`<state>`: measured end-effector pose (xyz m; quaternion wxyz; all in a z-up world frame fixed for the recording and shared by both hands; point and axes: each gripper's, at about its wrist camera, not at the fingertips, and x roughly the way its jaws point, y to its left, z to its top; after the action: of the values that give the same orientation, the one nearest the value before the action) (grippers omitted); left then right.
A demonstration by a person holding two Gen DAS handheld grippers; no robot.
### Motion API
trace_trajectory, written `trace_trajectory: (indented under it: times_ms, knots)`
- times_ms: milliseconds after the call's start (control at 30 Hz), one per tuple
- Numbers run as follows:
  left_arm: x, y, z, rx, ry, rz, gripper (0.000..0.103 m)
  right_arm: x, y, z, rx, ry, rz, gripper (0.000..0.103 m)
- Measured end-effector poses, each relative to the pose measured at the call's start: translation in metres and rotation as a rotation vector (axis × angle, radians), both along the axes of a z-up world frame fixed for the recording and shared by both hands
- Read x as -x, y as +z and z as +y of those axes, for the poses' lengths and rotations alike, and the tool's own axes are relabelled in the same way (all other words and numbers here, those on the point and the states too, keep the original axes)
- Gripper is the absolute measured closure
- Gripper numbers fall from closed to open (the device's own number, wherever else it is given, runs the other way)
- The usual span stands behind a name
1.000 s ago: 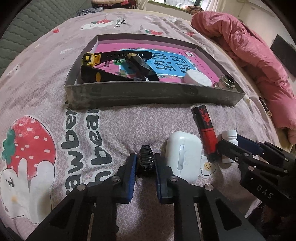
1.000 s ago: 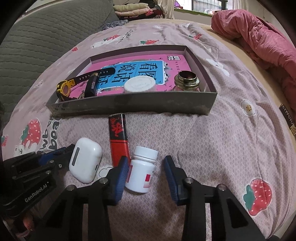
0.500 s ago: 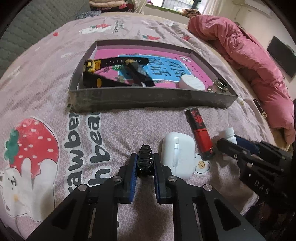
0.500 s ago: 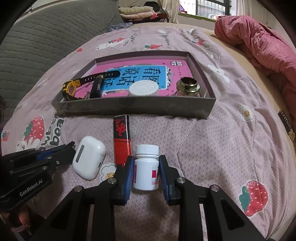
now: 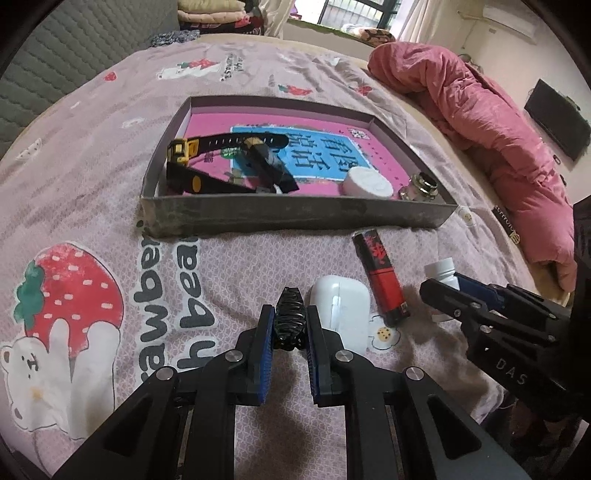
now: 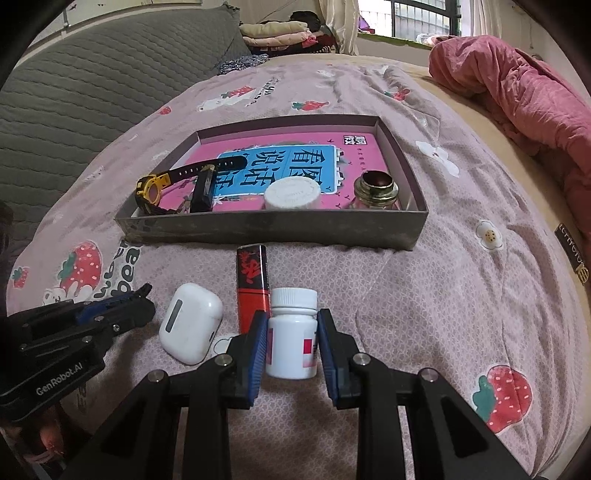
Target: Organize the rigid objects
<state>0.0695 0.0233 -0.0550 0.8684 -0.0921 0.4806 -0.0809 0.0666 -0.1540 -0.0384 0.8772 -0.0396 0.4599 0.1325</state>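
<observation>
My left gripper point(image 5: 290, 325) is shut on a black hair claw clip point(image 5: 290, 317), just above the bedspread. A white earbud case point(image 5: 341, 314) lies right of it, then a red and black tube point(image 5: 380, 277). My right gripper point(image 6: 292, 328) is shut on a white pill bottle point(image 6: 293, 332) that stands upright. The grey shallow box point(image 6: 273, 225) farther back holds a pink book, a yellow and black watch point(image 6: 155, 192), a black bar point(image 6: 204, 188), a white round lid point(image 6: 293, 192) and a small brass-capped glass jar point(image 6: 376, 192).
A crumpled pink duvet point(image 5: 480, 110) lies along the bed's right side. A grey quilted headboard point(image 6: 92, 81) rises at the left. Folded clothes point(image 6: 280, 31) are stacked at the back. The strawberry-print bedspread point(image 6: 461, 280) lies bare right of the bottle.
Both grippers closed: the left on the hair clip, the right on the pill bottle. Both views tipped up a little, and the clip and bottle now sit slightly raised between the pads.
</observation>
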Motion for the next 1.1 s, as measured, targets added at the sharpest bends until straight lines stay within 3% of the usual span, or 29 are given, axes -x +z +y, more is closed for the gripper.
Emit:
trace_trajectory:
  times_ms: [1100]
  knots:
    - [-0.021, 0.039, 0.018, 0.053, 0.044, -0.091, 0.087, -0.012, 0.025, -0.01, -0.03, -0.036, -0.078, 0.075]
